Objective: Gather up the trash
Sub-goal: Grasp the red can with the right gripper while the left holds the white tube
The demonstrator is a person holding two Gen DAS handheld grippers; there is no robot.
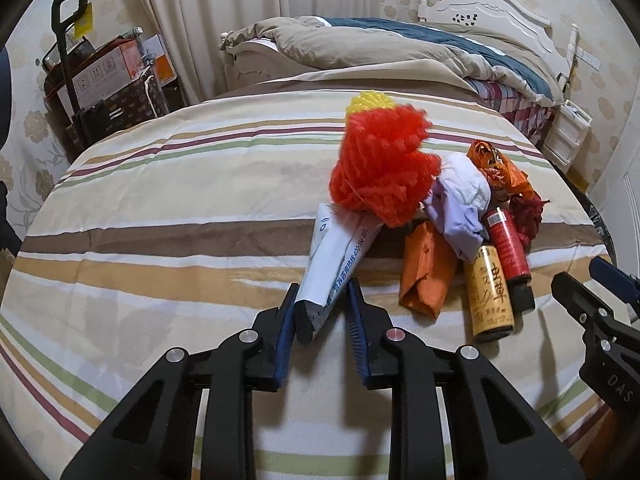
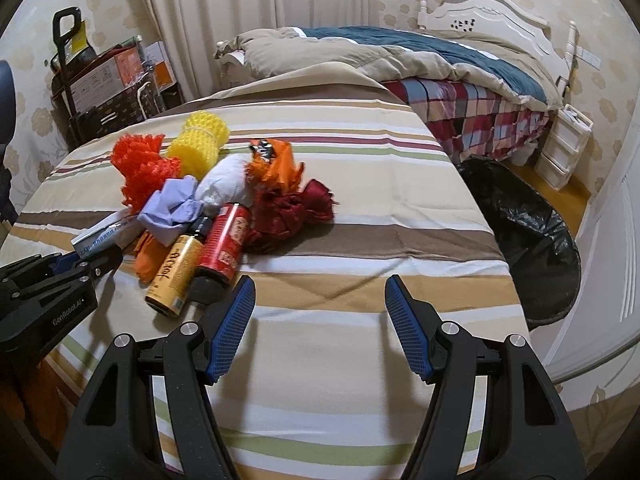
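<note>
A pile of trash lies on the striped table cover (image 1: 160, 208): a red foam net (image 1: 384, 168), a yellow foam net (image 2: 202, 136), a crumpled lilac paper (image 1: 460, 204), orange wrappers (image 1: 426, 272), a gold can (image 1: 490, 296), a red can (image 1: 508, 244) and a dark red cloth (image 2: 292, 210). My left gripper (image 1: 322, 300) has its fingers around the near end of a white plastic mailer bag (image 1: 340, 256), pads close on both sides. My right gripper (image 2: 320, 300) is open and empty over the bare cover, to the right of the cans (image 2: 218, 244).
A black trash bag (image 2: 532, 236) stands open on the floor beyond the table's right edge. A bed (image 2: 440, 64) with rumpled quilts is behind. Boxes and a trolley (image 1: 100, 80) stand at the back left, white drawers (image 2: 564, 144) at the right.
</note>
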